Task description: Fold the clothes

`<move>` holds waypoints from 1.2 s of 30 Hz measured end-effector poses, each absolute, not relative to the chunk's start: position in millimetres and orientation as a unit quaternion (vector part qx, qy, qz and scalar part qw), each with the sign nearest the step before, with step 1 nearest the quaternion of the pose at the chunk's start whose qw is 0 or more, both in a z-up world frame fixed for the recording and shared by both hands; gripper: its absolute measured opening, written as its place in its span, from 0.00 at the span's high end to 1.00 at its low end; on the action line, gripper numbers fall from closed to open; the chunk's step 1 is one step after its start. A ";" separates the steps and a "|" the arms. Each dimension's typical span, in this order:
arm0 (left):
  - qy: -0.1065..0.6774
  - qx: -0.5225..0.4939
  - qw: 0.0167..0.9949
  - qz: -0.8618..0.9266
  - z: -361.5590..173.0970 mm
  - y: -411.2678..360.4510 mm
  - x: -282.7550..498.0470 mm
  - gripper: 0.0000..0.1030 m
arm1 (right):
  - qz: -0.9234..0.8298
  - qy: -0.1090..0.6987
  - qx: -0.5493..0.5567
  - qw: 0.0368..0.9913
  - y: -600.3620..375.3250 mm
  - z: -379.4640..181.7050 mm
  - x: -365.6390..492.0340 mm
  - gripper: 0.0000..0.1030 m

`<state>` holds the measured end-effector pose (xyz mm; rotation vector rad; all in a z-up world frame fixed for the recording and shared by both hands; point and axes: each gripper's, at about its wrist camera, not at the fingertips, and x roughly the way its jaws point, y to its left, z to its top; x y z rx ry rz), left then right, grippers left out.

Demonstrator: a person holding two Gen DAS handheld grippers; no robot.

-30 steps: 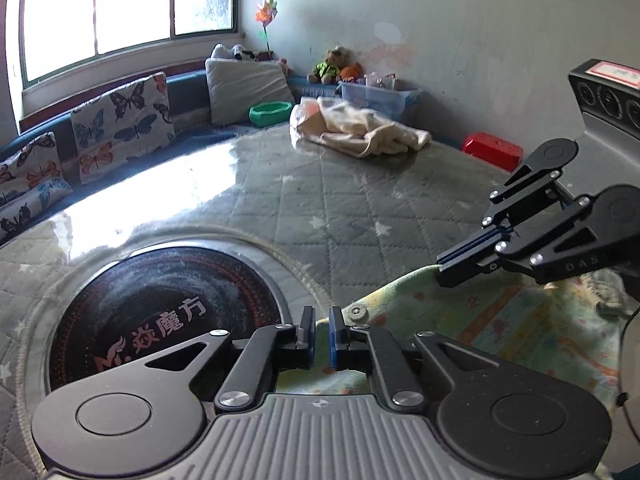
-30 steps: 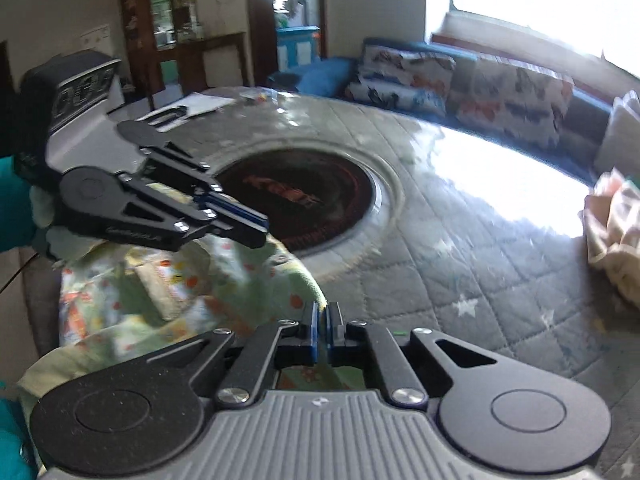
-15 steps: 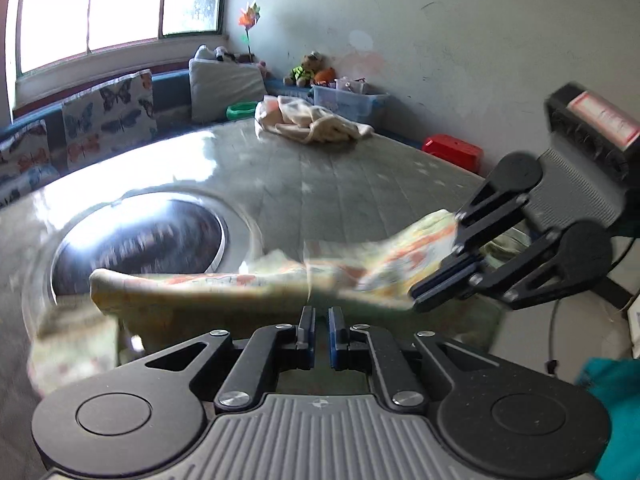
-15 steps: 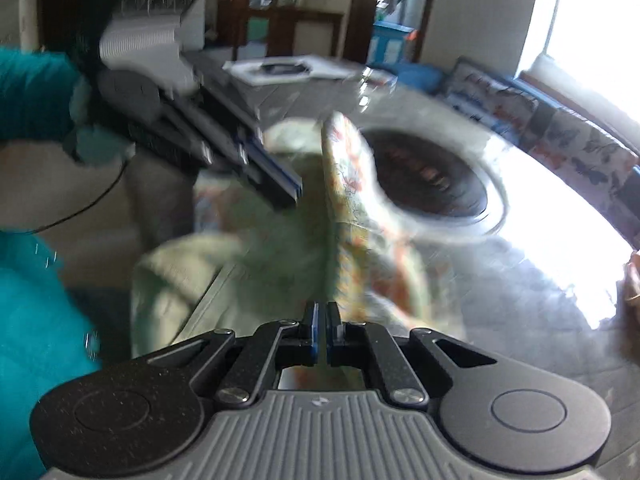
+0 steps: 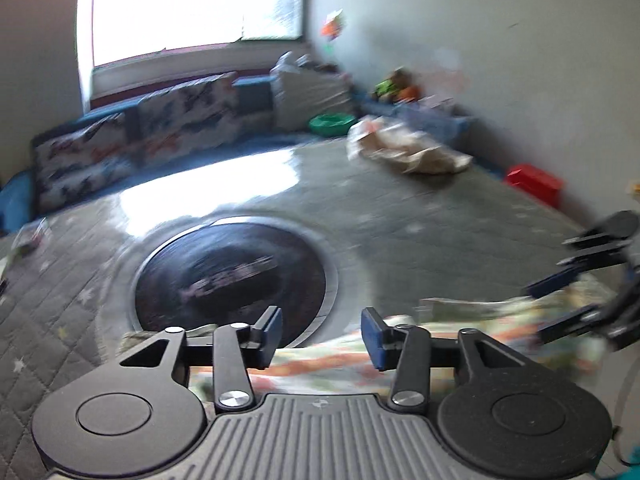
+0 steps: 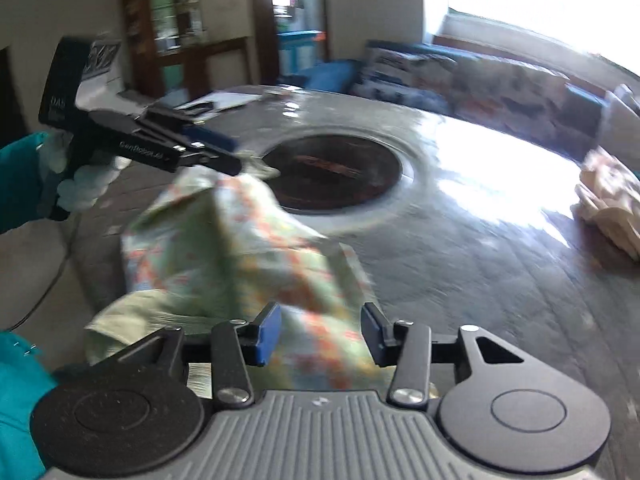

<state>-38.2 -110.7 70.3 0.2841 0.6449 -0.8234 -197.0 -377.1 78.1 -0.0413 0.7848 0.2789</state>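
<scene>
A pale green garment with an orange print (image 5: pixel 460 344) lies on the near edge of the quilted round table (image 5: pixel 400 208). It also shows in the right wrist view (image 6: pixel 248 256), bunched and partly raised. My left gripper (image 5: pixel 321 334) is open just above it, holding nothing. My right gripper (image 6: pixel 320 334) is open over the cloth's near end. In the left wrist view the right gripper (image 5: pixel 560 304) shows at the right edge. In the right wrist view the left gripper (image 6: pixel 224 156) shows at the garment's far corner. Both views are blurred.
A dark round inset with red lettering (image 5: pixel 232 276) sits in the table's middle. A pile of cream clothes (image 5: pixel 404 152) lies at the far side. Butterfly cushions (image 5: pixel 132 144), a green bowl (image 5: pixel 332 123) and a red box (image 5: pixel 534 184) stand around the table.
Both grippers were shut on the garment and swung it through the air. Now both have opened and let go, and the garment has dropped onto the near table edge.
</scene>
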 end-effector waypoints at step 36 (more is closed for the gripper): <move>0.294 0.106 0.865 -0.392 53.7 -63.6 -49.8 0.83 | 0.078 0.345 -0.285 0.891 -320.8 58.9 -246.0 0.59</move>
